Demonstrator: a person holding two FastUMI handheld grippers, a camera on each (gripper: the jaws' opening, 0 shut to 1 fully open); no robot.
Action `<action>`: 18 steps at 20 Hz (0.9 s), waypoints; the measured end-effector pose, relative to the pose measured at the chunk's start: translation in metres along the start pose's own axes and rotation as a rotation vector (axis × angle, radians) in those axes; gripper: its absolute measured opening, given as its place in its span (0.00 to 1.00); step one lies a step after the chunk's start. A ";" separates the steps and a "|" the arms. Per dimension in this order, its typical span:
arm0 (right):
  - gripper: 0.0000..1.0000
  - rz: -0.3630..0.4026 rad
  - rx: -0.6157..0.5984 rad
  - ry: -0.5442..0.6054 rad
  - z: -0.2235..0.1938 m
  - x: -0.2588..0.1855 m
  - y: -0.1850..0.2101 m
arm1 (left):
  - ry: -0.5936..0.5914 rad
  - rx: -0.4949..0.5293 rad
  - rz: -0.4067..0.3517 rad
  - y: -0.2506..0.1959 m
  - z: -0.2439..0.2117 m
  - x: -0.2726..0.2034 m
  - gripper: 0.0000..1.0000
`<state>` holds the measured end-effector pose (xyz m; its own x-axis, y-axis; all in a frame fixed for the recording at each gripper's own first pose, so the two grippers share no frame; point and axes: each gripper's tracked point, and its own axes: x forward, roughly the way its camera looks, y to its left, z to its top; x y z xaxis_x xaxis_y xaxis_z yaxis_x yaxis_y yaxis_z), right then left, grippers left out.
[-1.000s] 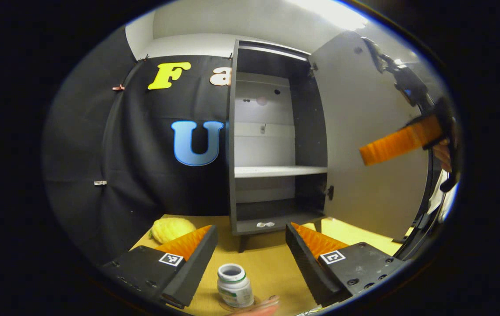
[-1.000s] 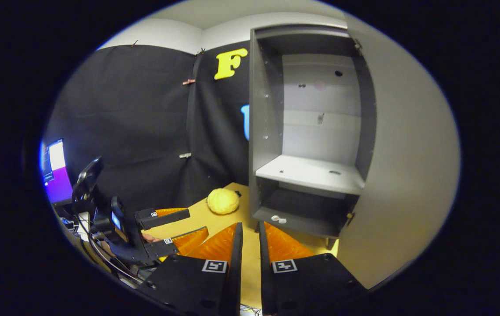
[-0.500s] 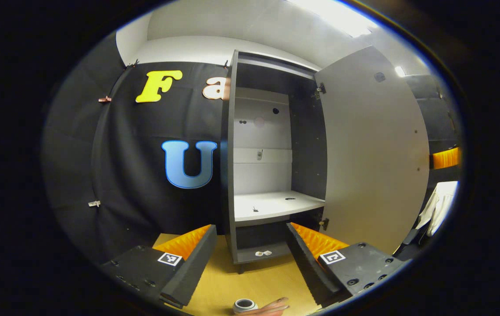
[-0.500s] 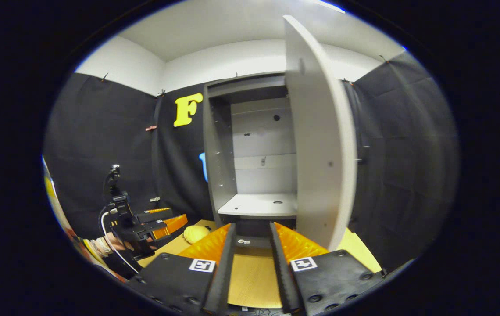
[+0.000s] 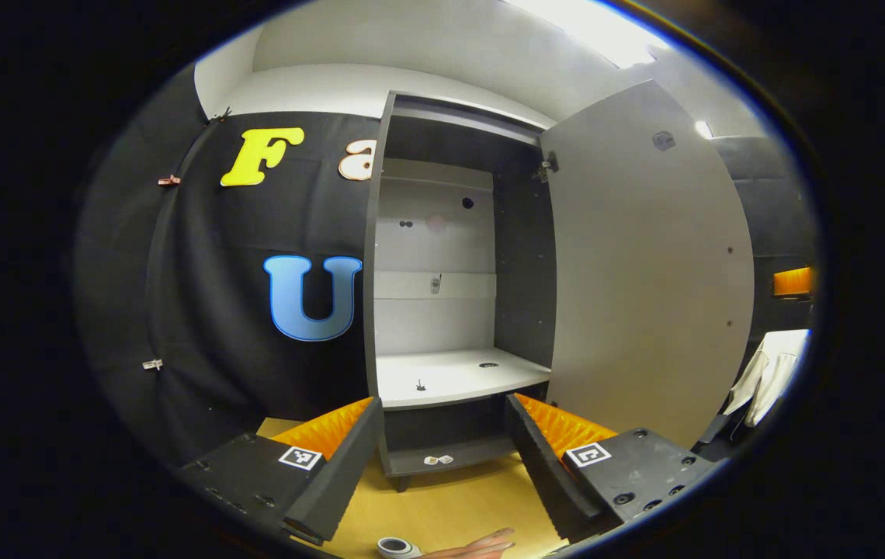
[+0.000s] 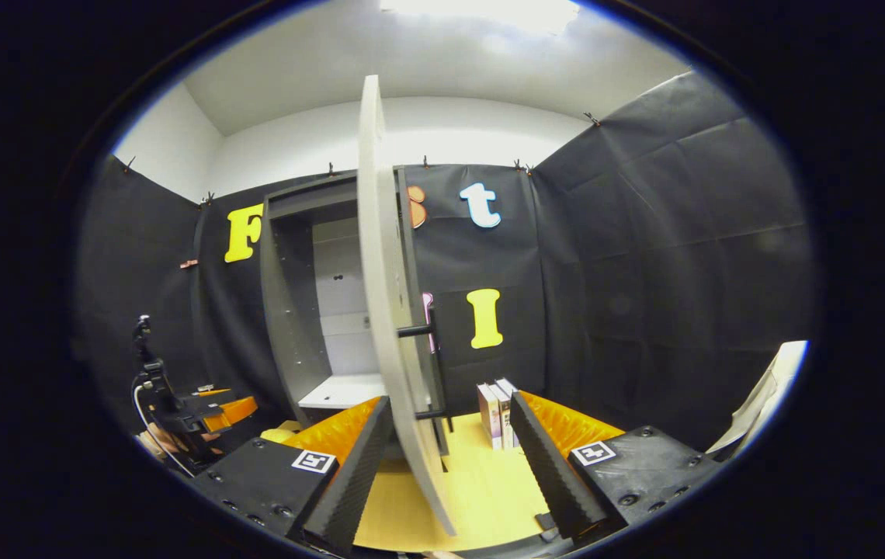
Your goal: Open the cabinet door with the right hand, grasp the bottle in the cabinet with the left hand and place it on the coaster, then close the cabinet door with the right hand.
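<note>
The grey cabinet [image 5: 442, 256] stands open, its door [image 5: 644, 272] swung out to the right. Its white shelf [image 5: 450, 376] is bare. My left gripper [image 5: 441, 404] is open in front of the cabinet, nothing between its fingers. Just the white rim of the bottle [image 5: 398, 547] shows at the bottom edge, on the yellow table [image 5: 450, 505], below and nearer than the fingers. In the right gripper view the door [image 6: 384, 310] is seen edge-on. My right gripper [image 6: 450, 400] is open, its fingers on either side of the door's lower edge, near the black handle [image 6: 421, 371].
Two small white pieces [image 5: 435, 460] lie on the cabinet's bottom board. A few books [image 6: 495, 404] stand on the table right of the cabinet. White cloth [image 5: 768, 373] hangs at the far right. The left gripper [image 6: 209, 411] and a hand show far left.
The right gripper swung out from facing the cabinet's inside to the door's edge and opened wide. The left gripper view tilted up, so the bottle slid to the bottom edge.
</note>
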<state>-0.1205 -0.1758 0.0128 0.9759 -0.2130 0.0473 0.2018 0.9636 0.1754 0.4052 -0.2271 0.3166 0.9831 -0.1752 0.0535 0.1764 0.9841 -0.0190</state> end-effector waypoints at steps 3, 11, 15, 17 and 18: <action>0.94 0.053 -0.014 0.002 0.004 0.021 -0.006 | 0.013 0.033 0.046 -0.002 -0.001 -0.013 0.98; 0.94 0.184 0.016 0.047 -0.005 0.060 -0.009 | 0.024 0.016 0.172 0.004 -0.005 -0.038 0.98; 0.94 0.172 -0.018 0.038 -0.005 0.059 0.001 | 0.031 0.007 0.144 0.005 -0.009 -0.024 0.98; 0.94 0.160 -0.042 0.032 -0.006 0.058 0.015 | 0.037 -0.001 0.099 0.005 -0.013 -0.012 0.98; 0.94 0.159 -0.047 0.034 -0.007 0.057 0.025 | 0.039 0.002 0.079 0.006 -0.014 -0.007 0.98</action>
<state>-0.0595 -0.1628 0.0126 0.9979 -0.0527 0.0375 0.0478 0.9914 0.1220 0.4001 -0.2206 0.3021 0.9951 -0.0978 0.0128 0.0980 0.9950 -0.0193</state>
